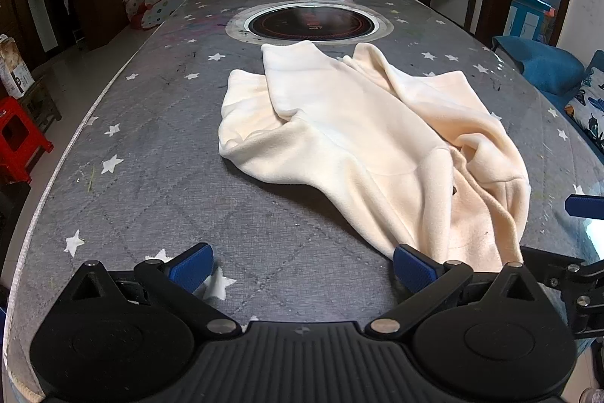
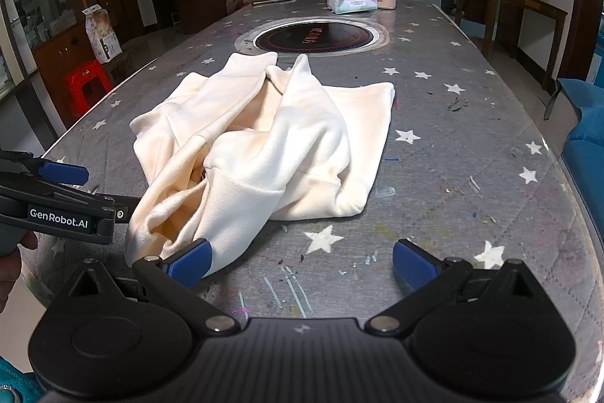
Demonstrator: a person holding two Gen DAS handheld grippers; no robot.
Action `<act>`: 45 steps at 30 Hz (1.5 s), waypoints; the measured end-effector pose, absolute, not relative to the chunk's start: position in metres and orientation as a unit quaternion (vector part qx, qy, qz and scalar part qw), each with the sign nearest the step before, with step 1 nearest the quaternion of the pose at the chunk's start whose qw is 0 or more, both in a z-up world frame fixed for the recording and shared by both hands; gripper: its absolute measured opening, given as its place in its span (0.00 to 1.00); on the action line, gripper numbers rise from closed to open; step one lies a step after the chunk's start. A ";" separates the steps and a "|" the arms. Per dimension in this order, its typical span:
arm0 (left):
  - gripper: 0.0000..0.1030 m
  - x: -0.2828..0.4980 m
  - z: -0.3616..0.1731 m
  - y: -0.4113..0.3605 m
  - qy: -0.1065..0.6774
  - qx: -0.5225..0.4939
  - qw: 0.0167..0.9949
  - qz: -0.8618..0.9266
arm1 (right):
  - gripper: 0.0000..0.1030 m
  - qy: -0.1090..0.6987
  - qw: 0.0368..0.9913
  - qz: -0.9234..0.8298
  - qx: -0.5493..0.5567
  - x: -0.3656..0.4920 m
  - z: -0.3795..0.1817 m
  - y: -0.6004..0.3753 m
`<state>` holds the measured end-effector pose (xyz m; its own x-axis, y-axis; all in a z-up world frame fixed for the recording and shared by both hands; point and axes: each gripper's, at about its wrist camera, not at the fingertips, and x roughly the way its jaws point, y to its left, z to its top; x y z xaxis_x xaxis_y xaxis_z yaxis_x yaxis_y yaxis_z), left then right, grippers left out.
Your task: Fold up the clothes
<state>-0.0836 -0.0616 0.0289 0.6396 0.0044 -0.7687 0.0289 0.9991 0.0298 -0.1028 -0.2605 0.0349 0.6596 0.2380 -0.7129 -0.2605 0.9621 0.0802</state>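
1. Leftmost, the left gripper (image 1: 302, 269) hovers low over the desk (image 1: 151, 176), its blue ribbed fingers (image 1: 190, 267) spread wide and grasping nothing; the right-hand finger sits just beside the garment's near edge, perhaps touching it.
2. Centrally, the cream fleece garment (image 1: 358, 138) lies rumpled on the grey, star-printed quilted desk, its long axis running from the near edge away toward the round black inset hob (image 1: 309, 23), soft folds heaped toward the near end.
3. Rightward, the right gripper (image 2: 302, 261) also stands released, fingers (image 2: 413, 265) apart, the left one against the garment's near corner.
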 end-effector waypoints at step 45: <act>0.99 -0.032 0.057 -0.074 0.400 0.012 0.915 -0.058 | 0.96 0.372 0.918 0.139 -0.020 -0.073 0.049 -0.266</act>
